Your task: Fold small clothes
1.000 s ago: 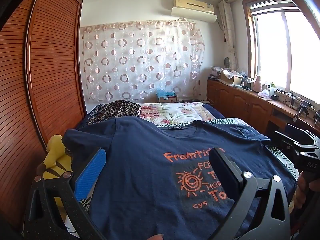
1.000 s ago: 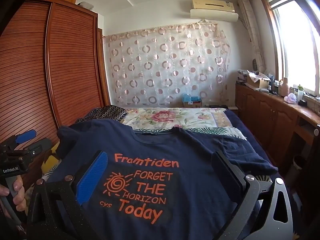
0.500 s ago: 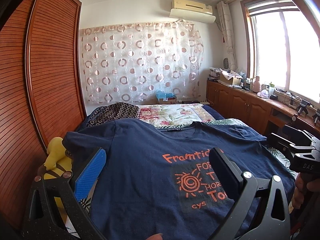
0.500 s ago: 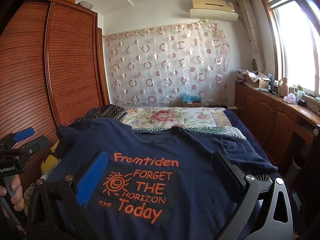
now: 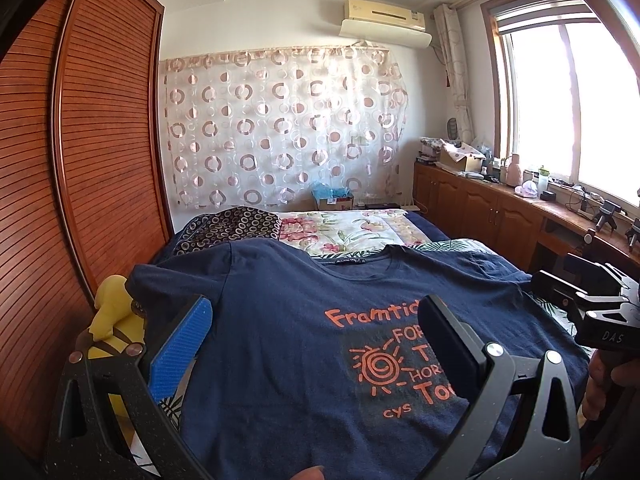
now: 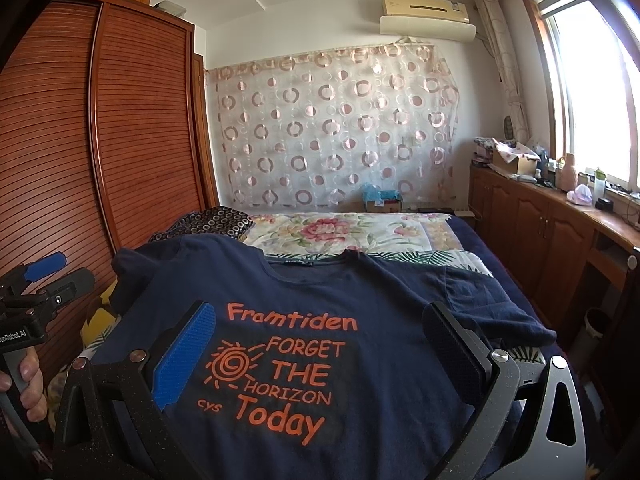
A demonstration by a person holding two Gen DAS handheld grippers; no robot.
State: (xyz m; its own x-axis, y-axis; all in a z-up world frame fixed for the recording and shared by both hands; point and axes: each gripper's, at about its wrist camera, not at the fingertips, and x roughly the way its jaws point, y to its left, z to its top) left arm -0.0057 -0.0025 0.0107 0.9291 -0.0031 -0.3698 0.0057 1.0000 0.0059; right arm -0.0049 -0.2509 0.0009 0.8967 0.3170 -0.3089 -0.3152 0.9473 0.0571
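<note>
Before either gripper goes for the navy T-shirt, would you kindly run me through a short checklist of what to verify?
1. T-shirt lies print side up, collar away from the camera: ok.
2. Flatness: not ok; the sleeve on the window side is bunched and folded over.
3. Left gripper jaws wide apart, nothing between them: ok.
4. Right gripper jaws wide apart, nothing between them: ok.
5. Clutter at the wardrobe-side sleeve: not ok; a yellow plush toy sits right beside it.
6. Near hem position: cannot tell; it is hidden below both views.
</note>
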